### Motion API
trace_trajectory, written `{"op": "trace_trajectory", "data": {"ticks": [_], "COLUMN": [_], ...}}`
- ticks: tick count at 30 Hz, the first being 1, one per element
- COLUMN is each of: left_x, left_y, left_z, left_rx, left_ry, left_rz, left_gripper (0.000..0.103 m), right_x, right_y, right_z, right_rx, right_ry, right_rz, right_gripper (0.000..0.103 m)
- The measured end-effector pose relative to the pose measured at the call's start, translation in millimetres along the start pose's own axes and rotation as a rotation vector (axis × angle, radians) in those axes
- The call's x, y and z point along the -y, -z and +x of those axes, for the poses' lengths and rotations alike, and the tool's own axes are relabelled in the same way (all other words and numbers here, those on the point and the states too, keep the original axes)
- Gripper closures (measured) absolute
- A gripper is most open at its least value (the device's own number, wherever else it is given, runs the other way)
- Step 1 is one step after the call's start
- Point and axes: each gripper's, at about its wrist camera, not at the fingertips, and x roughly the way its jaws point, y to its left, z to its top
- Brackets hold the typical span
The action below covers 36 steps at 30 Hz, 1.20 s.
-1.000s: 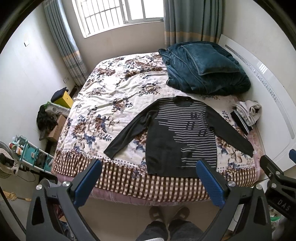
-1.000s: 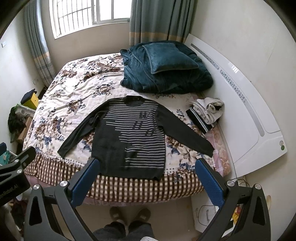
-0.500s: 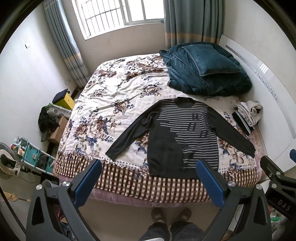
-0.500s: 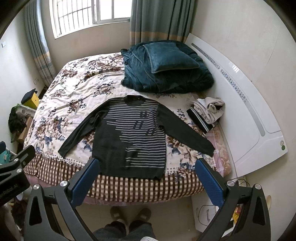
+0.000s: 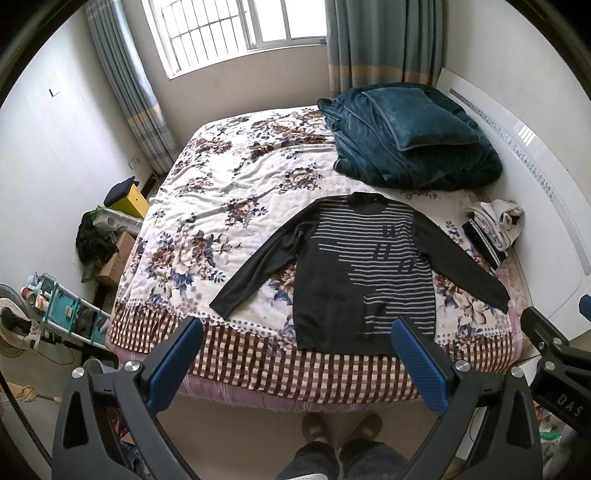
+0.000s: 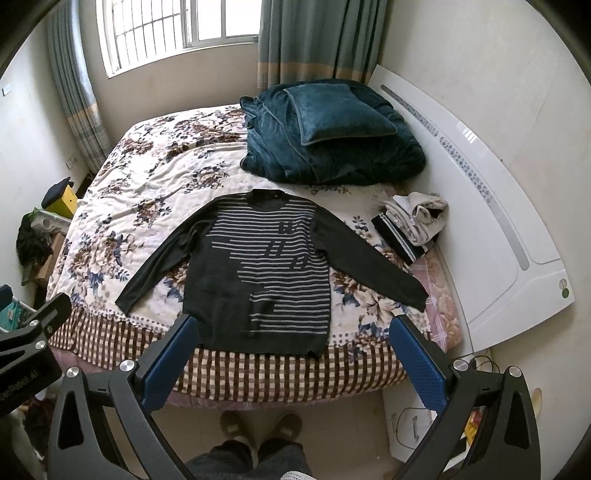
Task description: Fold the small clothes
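Sweater (image 5: 369, 273): spread flat, sleeves splayed, ready for folding, ahead of left gripper (image 5: 295, 354) and right gripper (image 6: 295, 350); both wide, empty.

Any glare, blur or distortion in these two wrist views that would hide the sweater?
Left wrist view: sharp, strong fisheye bending of the headboard, window blown out, sweater evenly lit and clear. Right wrist view: same curvature, a small glare patch on the headboard, sweater crisp; dark vignette in the corners of both views.
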Motion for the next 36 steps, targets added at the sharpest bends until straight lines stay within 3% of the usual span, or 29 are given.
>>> {"op": "trace_trajectory", "data": {"ticks": [12,17,22,27,32,36], "left_x": [1,11,41,91,164,211], "left_y": [0,-10,-34,-59,-66,-58], "left_z": [10,54,120,199,305,392], "left_rx": [-0.007,0.008,0.026,-0.005,-0.088,-0.183], "left_ry": [0.002,-0.026,-0.029,-0.019,-0.054,-0.086], "left_rz": [0.007,0.031,0.066,0.100,0.151,0.136], "left_gripper": [0.000,0.000,0.000,0.000,0.000,0.000], "right_x": [3,17,68,162,276,351], "right_y": [-3,-7,-7,5,39,75], "right_z": [11,44,125,239,379,482], "right_rx": [-0.030,-0.069,-0.123,-0.221,-0.327,-0.374], "right_ry": [-0.008,0.008,0.104,0.196,0.268,0.294], "right_rz": [0.037,0.123,0.285,0.518,0.761,0.892], "right_gripper": [0.000,0.000,0.000,0.000,0.000,0.000]}}
